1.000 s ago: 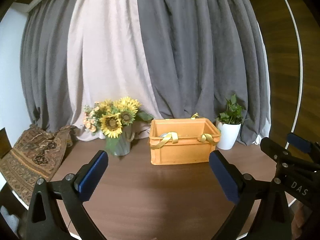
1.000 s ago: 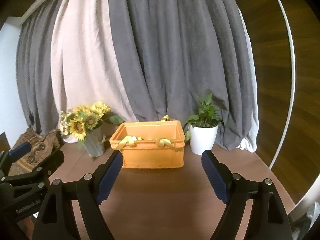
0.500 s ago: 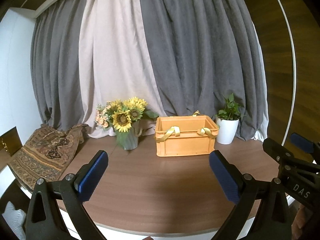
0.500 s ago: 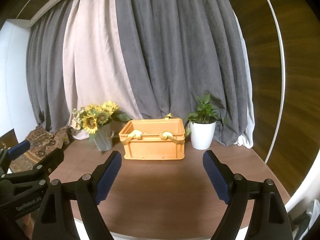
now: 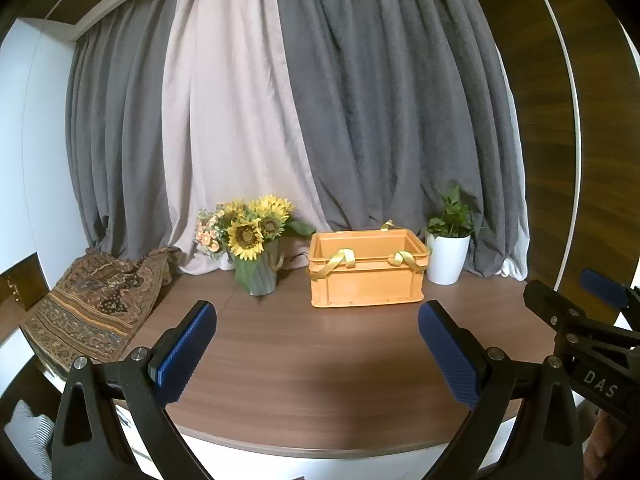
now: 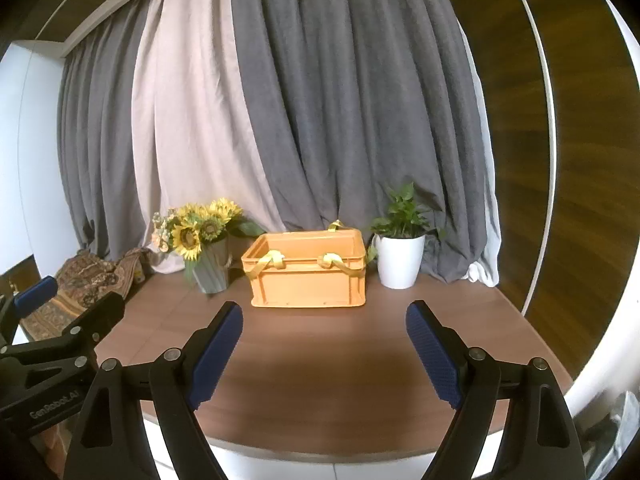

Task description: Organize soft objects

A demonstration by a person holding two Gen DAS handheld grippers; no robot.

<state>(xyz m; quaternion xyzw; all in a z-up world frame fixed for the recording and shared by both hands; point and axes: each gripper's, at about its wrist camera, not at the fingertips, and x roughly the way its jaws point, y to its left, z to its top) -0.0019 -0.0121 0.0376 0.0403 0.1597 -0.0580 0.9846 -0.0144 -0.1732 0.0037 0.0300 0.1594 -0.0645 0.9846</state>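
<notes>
An orange crate (image 5: 366, 276) stands at the back of the wooden table; it also shows in the right wrist view (image 6: 308, 276). Yellow straps (image 5: 338, 262) hang over its front rim, and they show in the right wrist view too (image 6: 272, 259). What lies inside the crate is hidden. My left gripper (image 5: 318, 322) is open and empty, held near the table's front edge, well short of the crate. My right gripper (image 6: 324, 320) is open and empty, beside the left one. A patterned cloth (image 5: 96, 300) is draped at the table's left end.
A sunflower vase (image 5: 256, 248) stands left of the crate and a white potted plant (image 5: 448, 252) to its right. Grey and beige curtains (image 5: 280, 120) hang behind. The table's curved front edge (image 5: 320, 446) is close below the grippers.
Both grippers have pulled back and risen away from the crate, which now looks smaller and farther off. The table's front edge has come into view. Both stay open.
</notes>
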